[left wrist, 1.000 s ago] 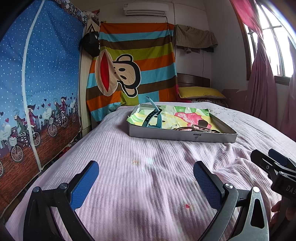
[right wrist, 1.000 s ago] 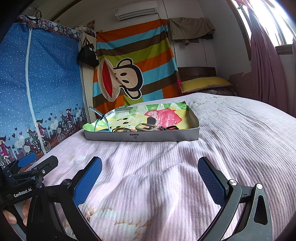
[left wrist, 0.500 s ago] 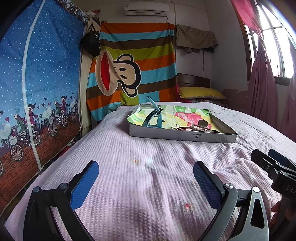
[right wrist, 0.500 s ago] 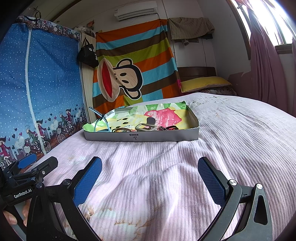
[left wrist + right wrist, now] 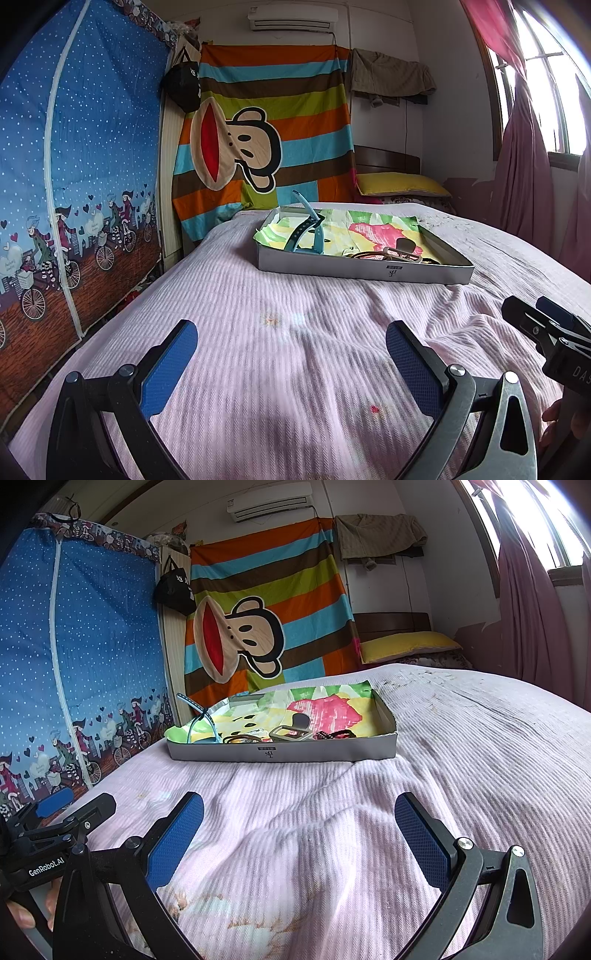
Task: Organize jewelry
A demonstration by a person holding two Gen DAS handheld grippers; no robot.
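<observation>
Left wrist view shows the left claw [image 5: 291, 354] and right claw [image 5: 299, 830] both gaping wide and empty over the bed [image 5: 295, 369], well short of the tray [image 5: 362, 271] holding the jewelry [image 5: 291, 734]; stage undeterminable.

White lettering "GenRobot.AI" on the left gripper [image 5: 44, 864] body; "DAS" (cut off) on the right gripper [image 5: 565, 369] body.

A small bedroom in daylight

Sun is coming through the window [image 5: 546, 92] past pink curtains [image 5: 517, 162]; a striped monkey blanket [image 5: 266, 122] is hanging on the far wall under an air conditioner [image 5: 293, 18], and a pink bedspread [image 5: 295, 350] is covering the bed beside a blue fabric wardrobe [image 5: 74, 166].
</observation>
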